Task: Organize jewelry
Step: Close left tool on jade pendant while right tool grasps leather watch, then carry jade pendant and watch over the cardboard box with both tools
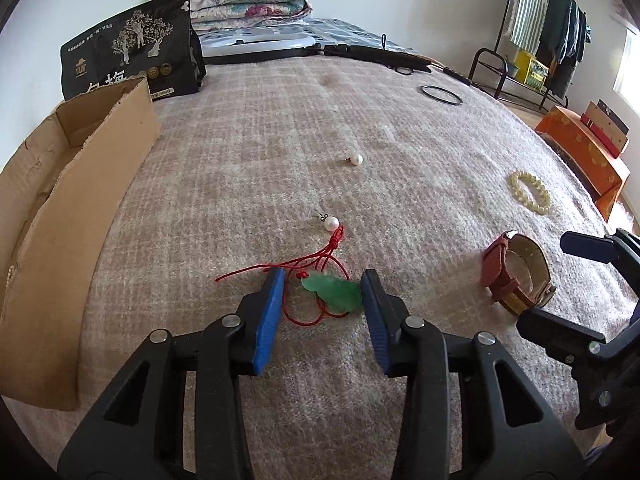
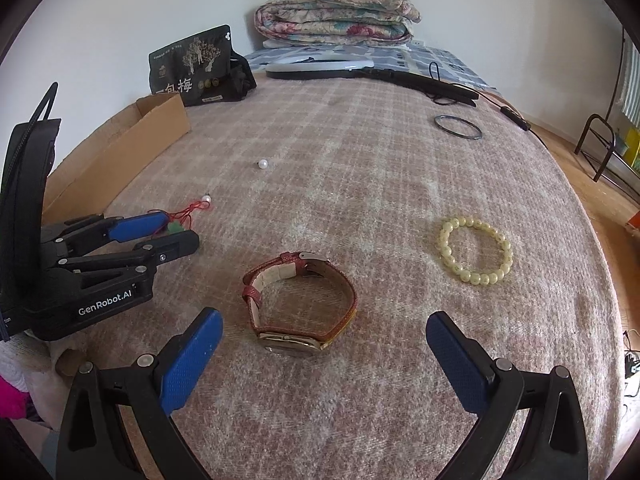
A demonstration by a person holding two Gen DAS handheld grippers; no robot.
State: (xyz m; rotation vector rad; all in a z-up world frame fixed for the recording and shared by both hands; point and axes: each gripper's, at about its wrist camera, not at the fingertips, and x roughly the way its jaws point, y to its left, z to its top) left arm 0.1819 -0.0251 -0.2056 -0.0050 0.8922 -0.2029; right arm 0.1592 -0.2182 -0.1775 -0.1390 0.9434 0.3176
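A green jade pendant [image 1: 334, 292] on a red cord [image 1: 316, 256] lies on the bed blanket. My left gripper [image 1: 324, 280] is open, its jaws on either side of the pendant; it also shows in the right wrist view [image 2: 176, 232]. A red-strap watch [image 2: 300, 304] lies in front of my open right gripper [image 2: 324, 328], between its wide jaws; the watch also shows in the left wrist view [image 1: 516, 276]. Two pearl earrings [image 1: 331, 223] [image 1: 356, 159], a pale bead bracelet [image 2: 476, 254] and a dark bangle [image 2: 458, 126] lie further off.
A cardboard box [image 1: 60, 216] stands open at the left edge. A black pouch [image 1: 132, 48] stands behind it. Folded quilts [image 2: 336, 16] and a ring light with cable [image 2: 360, 68] lie at the back. An orange box [image 1: 584, 152] sits beyond the right edge.
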